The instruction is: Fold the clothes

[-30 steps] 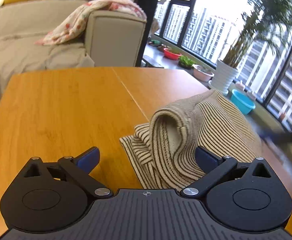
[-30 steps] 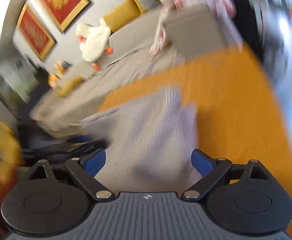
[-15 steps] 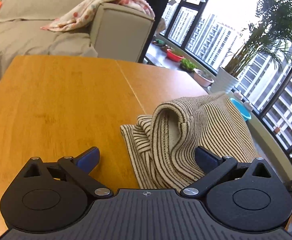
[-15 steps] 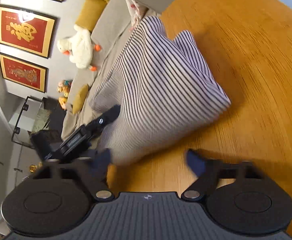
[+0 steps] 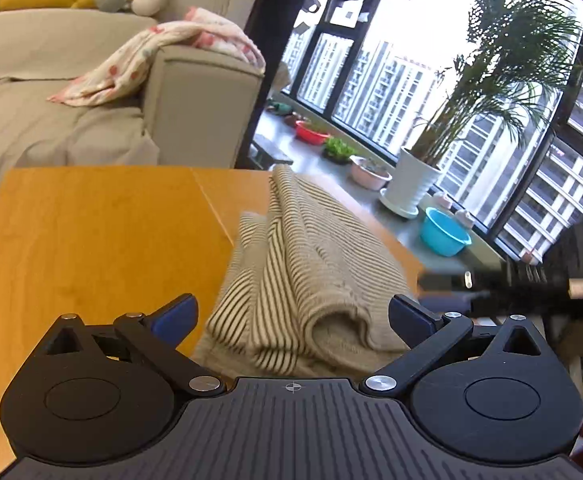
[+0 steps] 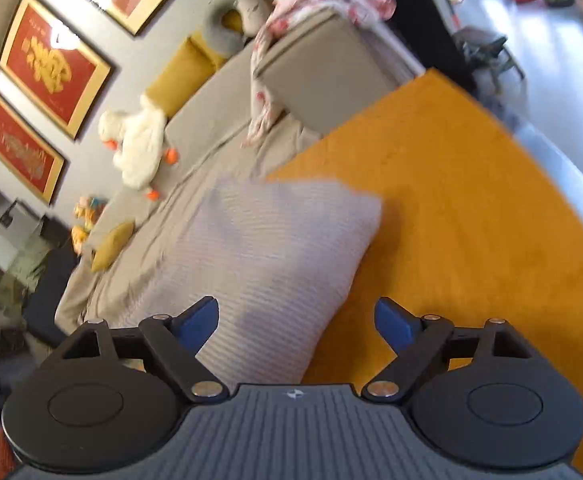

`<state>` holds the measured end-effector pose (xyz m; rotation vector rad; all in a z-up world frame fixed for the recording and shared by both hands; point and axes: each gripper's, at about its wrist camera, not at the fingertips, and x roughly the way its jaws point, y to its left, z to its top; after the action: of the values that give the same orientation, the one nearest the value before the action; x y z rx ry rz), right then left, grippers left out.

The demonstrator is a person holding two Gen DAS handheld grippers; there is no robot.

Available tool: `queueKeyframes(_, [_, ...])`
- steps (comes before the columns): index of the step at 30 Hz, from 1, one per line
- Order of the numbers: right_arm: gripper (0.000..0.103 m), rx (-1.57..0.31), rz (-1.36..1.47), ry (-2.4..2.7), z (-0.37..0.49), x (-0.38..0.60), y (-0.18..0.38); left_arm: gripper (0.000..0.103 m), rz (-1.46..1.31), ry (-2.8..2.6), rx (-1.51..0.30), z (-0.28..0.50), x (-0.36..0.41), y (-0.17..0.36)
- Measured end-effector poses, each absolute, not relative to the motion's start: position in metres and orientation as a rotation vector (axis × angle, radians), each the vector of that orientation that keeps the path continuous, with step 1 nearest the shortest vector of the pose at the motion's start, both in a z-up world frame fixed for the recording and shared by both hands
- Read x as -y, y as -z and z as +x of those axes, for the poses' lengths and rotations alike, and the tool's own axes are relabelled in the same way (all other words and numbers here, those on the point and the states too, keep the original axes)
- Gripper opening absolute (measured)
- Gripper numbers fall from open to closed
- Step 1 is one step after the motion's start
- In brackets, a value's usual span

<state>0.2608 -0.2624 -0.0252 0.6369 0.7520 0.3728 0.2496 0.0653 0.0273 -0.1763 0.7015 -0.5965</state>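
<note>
On the left, the left gripper [image 5: 291,314] hangs low over the orange wooden surface [image 5: 91,240], its jaws spread wide and gripping nothing; the near rolled end of the striped knit garment [image 5: 307,264] lies between the blue pads without either one pressing on it. The garment sits bunched on the right part of the surface, near its window-side edge, with a thick fold running away from the camera and a rounded roll at the near end.

It looks soft, limp and fairly light, a ribbed knit that will sag and stretch rather than hold a shape, and the bulky roll is likely to slip open if pinched across its full thickness. A safer hold would be a single flat hem or corner, taken close to the surface.

On the right, the right gripper [image 6: 295,320] looks down on the same garment [image 6: 267,248], blurred here; its jaws are opening, with one lower corner of the cloth lying between them but not clamped. That corner, and the matching one on the other side, seem the sensible places to take hold.
</note>
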Motion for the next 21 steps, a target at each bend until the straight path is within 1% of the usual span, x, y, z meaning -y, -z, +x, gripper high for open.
queueKeyframes(3, [0.086, -0.772, 0.665, -0.414, 0.253, 0.256, 0.036, 0.103, -0.178, 0.590, -0.784, 0.271, -0.052, -0.006])
queueKeyframes(6, [0.072, -0.759, 0.642, -0.447, 0.249, 0.261, 0.038, 0.103, -0.224, 0.615, -0.797, 0.275, -0.048, 0.003])
queueKeyframes(7, [0.070, -0.748, 0.614, -0.453, 0.248, 0.262, 0.036, 0.103, -0.231, 0.626, -0.792, 0.272, -0.046, 0.003])
queueKeyframes(15, [0.071, -0.693, 0.346, -0.364, 0.266, 0.276, 0.004, 0.103, -0.213, 0.825, -0.796, 0.217, 0.000, 0.004])
queueKeyframes(17, [0.074, -0.667, 0.279, -0.340, 0.265, 0.279, -0.007, 0.103, -0.207, 0.914, -0.801, 0.198, 0.017, 0.006])
queueKeyframes(18, [0.077, -0.648, 0.246, -0.338, 0.261, 0.278, -0.013, 0.103, -0.195, 0.952, -0.802, 0.188, 0.025, 0.006])
queueKeyframes(21, [0.082, -0.563, 0.154, -0.357, 0.237, 0.275, -0.028, 0.103, -0.119, 0.990, -0.770, 0.167, 0.034, -0.001])
